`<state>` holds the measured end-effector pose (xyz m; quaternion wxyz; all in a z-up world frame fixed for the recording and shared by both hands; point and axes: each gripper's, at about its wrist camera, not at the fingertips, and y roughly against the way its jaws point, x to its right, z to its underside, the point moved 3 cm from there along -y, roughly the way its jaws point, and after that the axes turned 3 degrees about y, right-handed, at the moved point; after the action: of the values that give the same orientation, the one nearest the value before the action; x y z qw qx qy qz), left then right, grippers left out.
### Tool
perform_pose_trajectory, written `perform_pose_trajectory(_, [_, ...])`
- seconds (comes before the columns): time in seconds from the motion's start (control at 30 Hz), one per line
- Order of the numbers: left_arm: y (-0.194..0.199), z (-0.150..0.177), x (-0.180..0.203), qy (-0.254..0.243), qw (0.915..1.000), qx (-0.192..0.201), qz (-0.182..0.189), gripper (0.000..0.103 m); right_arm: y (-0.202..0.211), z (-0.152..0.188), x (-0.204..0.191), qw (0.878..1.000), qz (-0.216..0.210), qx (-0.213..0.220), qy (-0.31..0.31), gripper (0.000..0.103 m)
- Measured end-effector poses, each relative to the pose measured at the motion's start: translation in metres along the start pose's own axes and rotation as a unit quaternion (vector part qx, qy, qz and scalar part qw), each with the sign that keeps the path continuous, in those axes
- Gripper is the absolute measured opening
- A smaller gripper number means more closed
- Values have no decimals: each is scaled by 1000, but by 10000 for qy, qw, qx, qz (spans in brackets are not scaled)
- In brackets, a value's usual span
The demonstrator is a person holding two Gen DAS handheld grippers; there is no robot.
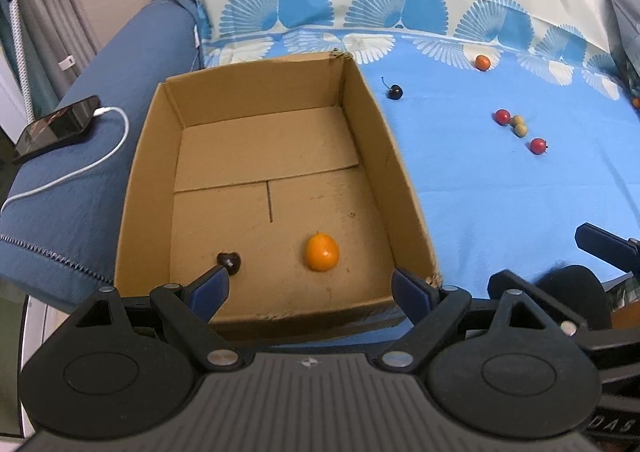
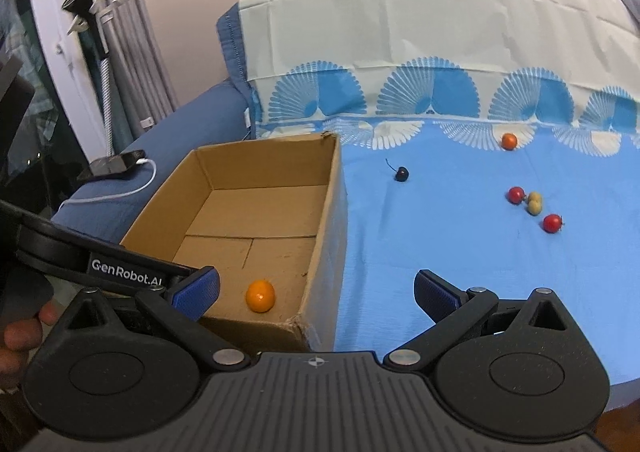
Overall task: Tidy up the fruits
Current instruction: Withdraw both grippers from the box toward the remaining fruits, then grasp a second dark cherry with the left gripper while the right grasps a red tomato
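An open cardboard box point(image 1: 144, 155) point(image 2: 328, 219) stands on the blue sheet. Inside it lie an orange fruit point(image 1: 321, 252) point(image 2: 260, 296) and a dark cherry point(image 1: 229, 261). My left gripper point(image 1: 310, 288) hangs open over the box's near edge, nothing between its fingers. My right gripper point(image 2: 316, 292) is open and empty above the box's near right corner. On the sheet to the right lie a dark cherry with a stem point(image 1: 395, 91) point(image 2: 401, 173), a small orange fruit point(image 1: 483, 62) point(image 2: 509, 141), two red fruits point(image 1: 503, 116) point(image 2: 553, 223) and two tan ones point(image 1: 519, 126) point(image 2: 534, 203).
A phone point(image 1: 56, 127) point(image 2: 116, 163) on a white cable point(image 1: 100, 159) rests on the blue armrest left of the box. A pale patterned cloth point(image 2: 400, 31) covers the backrest. Part of the other gripper point(image 1: 604, 244) point(image 2: 100, 264) shows at each view's edge, and a hand point(image 2: 24, 328) holds it.
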<state>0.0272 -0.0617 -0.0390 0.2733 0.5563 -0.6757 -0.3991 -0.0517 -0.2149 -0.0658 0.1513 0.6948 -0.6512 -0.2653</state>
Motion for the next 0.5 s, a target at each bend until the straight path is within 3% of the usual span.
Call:
perform_pose_trajectory(0.27, [-14, -26, 38, -186, 9997, 20, 133, 92, -6, -7, 50, 9987, 410, 68, -300, 102])
perform_pose_trajectory(0.5, [-39, -60, 88, -417, 9982, 81, 423, 92, -23, -8, 114, 9926, 1156, 119, -346, 102])
